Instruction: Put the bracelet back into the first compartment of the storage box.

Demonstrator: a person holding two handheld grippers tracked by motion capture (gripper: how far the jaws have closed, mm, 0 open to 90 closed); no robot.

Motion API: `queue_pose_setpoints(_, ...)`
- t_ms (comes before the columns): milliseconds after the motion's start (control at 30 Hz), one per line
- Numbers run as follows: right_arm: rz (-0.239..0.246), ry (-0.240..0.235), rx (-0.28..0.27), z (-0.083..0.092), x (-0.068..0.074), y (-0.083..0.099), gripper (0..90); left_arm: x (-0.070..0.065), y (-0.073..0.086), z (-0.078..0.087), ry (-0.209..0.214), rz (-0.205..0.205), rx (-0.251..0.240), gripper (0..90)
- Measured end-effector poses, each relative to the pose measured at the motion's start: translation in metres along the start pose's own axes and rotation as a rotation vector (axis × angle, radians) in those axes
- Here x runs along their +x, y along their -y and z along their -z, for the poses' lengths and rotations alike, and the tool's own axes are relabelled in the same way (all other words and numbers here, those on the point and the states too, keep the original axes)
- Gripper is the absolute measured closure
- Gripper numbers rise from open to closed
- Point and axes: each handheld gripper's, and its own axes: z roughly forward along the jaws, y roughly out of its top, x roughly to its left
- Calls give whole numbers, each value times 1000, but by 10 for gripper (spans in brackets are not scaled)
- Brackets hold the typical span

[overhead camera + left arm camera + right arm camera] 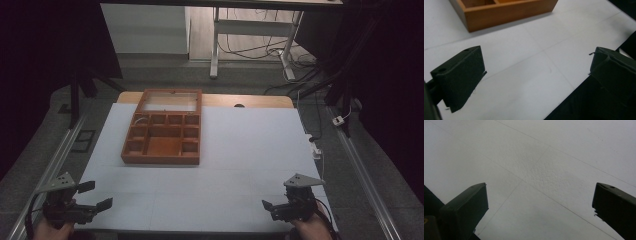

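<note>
A brown wooden box [162, 134] with several small compartments lies open on the white table [240, 150], its glass-paned lid [169, 102] tipped back at the far side. A near corner of the box [506, 15] appears at the top of the left gripper view. My left gripper [95, 195] sits at the table's front left corner, open, with nothing between its jaws [534, 77]. At the front right, my right gripper [266, 205] is open over bare white tabletop [539, 202]. Both are well short of the box.
The white table surface spreads wide between the box and the front edge. Metal rails [55, 160] run along both sides of the table. Behind it stand a white desk frame [250, 30] and floor cables [320, 80].
</note>
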Motion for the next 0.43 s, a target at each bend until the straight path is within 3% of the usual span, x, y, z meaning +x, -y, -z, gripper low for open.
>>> queue_pose_setpoints(200, 1, 1, 2, 0, 0, 0, 0, -1, 5, -11, -48, -27, 105, 0)
queue_pose_setpoints(300, 4, -2, 6, 0, 1, 0, 0, -4, 4, -14, -58, -47, 132, 0)
queue_pose_setpoints(433, 6, -14, 0, 1, -1, 1, 0, -3, 3, -15, -46, -35, 135, 0)
